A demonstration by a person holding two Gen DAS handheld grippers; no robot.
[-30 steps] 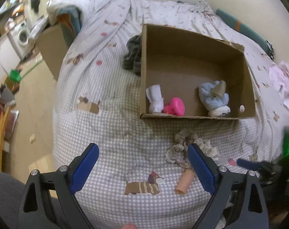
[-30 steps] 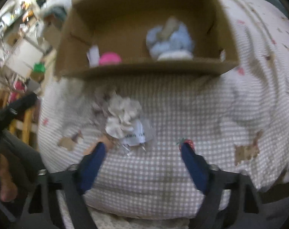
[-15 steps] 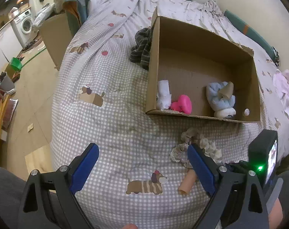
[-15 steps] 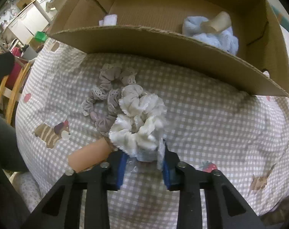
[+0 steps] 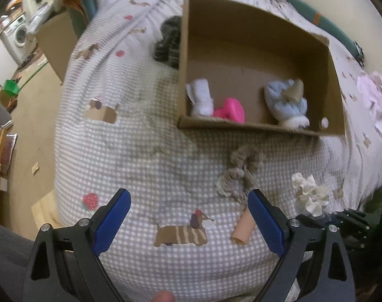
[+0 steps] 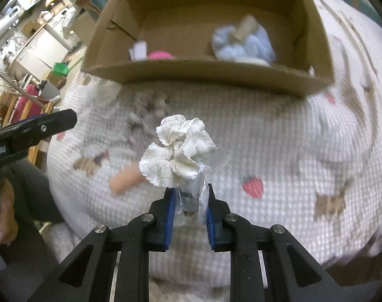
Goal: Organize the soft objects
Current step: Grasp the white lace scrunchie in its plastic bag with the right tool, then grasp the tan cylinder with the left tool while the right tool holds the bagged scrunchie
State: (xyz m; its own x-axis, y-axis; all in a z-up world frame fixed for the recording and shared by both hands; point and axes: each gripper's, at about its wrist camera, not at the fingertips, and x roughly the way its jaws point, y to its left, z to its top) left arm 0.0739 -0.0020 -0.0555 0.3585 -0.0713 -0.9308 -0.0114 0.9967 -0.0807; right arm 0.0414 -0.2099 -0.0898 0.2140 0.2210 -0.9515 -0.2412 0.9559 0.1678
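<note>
White scrunchie (image 6: 177, 148), light and floppy, is hanging over the bed's (image 6: 279, 138) front edge, right gripper (image 6: 189, 201) closing on its plastic tag; left gripper (image 5: 188, 216) is hovering wide open.

Home bedroom; bed w/ checked dog-print cover (image 5: 145, 166); washing machine (image 5: 18, 34) nearby; cluttered shelves (image 6: 27, 5).

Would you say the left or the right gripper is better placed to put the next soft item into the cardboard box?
Right. The right gripper is closing on the white scrunchie by its clear packaging, facing the cardboard box. The left gripper is open and empty above the bedspread.
</note>
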